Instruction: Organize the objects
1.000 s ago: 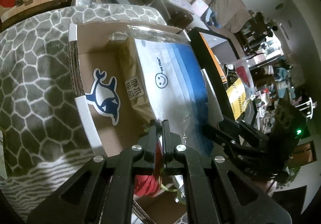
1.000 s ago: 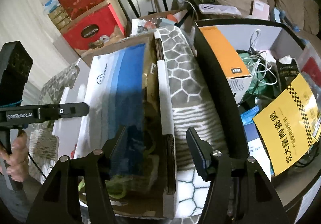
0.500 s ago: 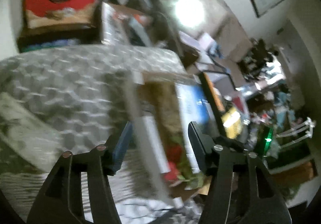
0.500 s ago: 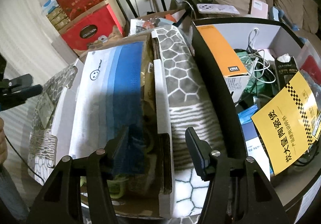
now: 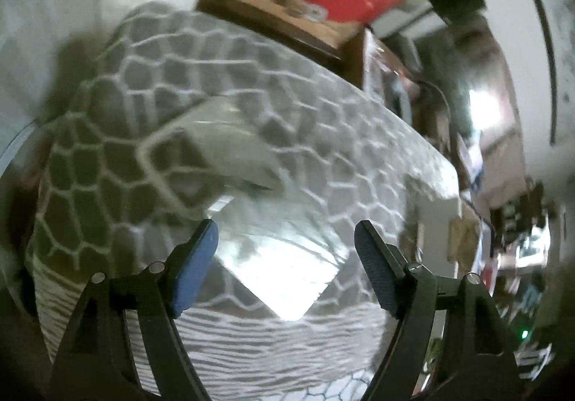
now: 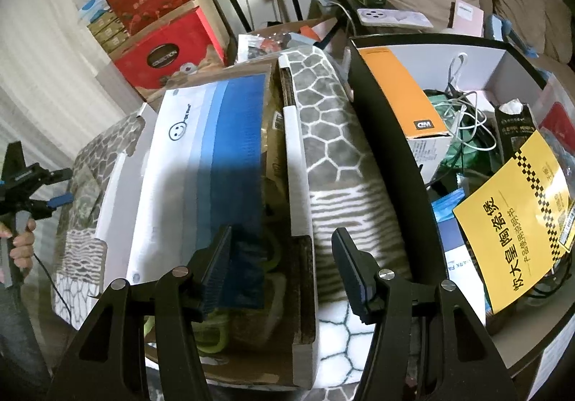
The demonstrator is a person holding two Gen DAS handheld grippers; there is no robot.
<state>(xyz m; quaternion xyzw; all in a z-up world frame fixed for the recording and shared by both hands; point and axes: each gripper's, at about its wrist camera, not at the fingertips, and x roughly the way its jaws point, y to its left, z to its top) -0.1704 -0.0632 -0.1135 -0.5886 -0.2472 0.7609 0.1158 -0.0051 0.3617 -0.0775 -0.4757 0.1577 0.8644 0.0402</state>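
left gripper (image 5: 285,242): jaws opening, nothing between | target: shiny clear flat plastic packet (image 5: 284,268), lower centre, on grey honeycomb-patterned blanket (image 5: 323,113) | handling: likely light, limp, slippery; pinch an edge | right gripper (image 6: 282,266): spread, empty, above cardboard box (image 6: 303,221)

Our left wrist view smears with motion blur, glare whitening a clear sleeve (image 5: 287,278) below a bright lamp (image 5: 485,109). Our right view stays sharp; shadow crosses the blue-and-white pack (image 6: 201,163); edges bend.
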